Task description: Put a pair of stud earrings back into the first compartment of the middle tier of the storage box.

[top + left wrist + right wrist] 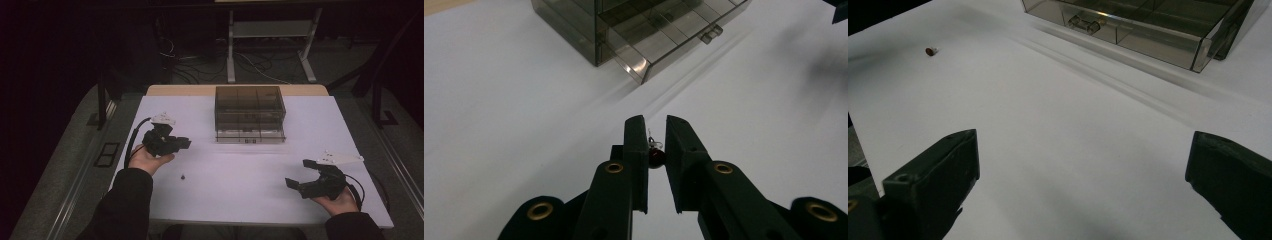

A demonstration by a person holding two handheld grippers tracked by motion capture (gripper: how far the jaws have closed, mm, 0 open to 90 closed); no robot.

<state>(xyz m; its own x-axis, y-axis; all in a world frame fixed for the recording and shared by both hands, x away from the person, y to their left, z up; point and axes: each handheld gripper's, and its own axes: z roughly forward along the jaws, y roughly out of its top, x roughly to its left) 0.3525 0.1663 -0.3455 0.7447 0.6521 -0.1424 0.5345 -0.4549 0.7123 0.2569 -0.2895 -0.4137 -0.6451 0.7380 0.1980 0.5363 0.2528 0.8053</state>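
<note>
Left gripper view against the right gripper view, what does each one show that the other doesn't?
Left gripper view: the left tool shut on a small dark red piece. Right gripper view: the right tool wide open, and a small brown piece lying loose. Shared: the smoky drawer box on the white table.

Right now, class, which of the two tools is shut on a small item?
The left tool, pinching a small dark bead; the right tool stands wide open, holding nothing.

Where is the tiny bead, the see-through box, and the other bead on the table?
held bead [655, 158], left gripper view, its dark round body
clear box [250, 102], high view, its top
loose bead [931, 51], right gripper view, its middle
</note>
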